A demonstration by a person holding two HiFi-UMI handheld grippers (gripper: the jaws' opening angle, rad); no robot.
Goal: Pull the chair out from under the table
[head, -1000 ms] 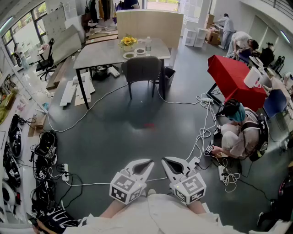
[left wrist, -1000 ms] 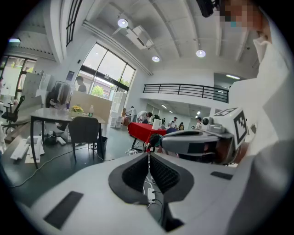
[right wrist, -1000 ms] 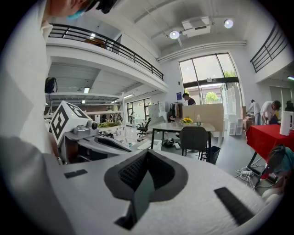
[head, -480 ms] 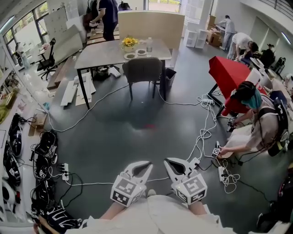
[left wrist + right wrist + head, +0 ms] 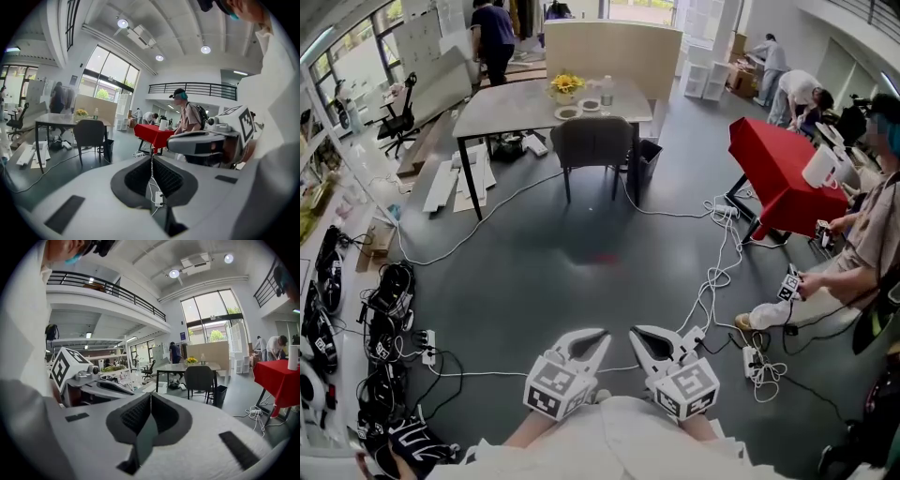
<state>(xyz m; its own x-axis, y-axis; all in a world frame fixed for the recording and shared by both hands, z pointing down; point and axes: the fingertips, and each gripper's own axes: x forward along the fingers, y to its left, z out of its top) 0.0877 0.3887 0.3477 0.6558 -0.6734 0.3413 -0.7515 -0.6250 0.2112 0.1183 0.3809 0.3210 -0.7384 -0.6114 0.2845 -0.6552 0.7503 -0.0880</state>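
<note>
A dark grey chair (image 5: 594,143) stands tucked under the near edge of a grey table (image 5: 511,107) far across the room; it also shows in the left gripper view (image 5: 89,133) and the right gripper view (image 5: 199,378). My left gripper (image 5: 599,337) and right gripper (image 5: 637,334) hover side by side close to my body, far short of the chair. Both are shut with nothing between the jaws. In their own views the left gripper (image 5: 151,158) and right gripper (image 5: 150,397) have pads pressed together.
White cables (image 5: 712,272) snake over the grey floor. A red-covered table (image 5: 778,169) stands right, with a seated person (image 5: 853,253) beside it. Gear and power strips (image 5: 384,309) lie along the left. Yellow flowers (image 5: 563,84), a bottle and dishes sit on the table.
Both grippers stay put. The person at the right has moved further right and sits more upright. Another person has walked left behind the table.
</note>
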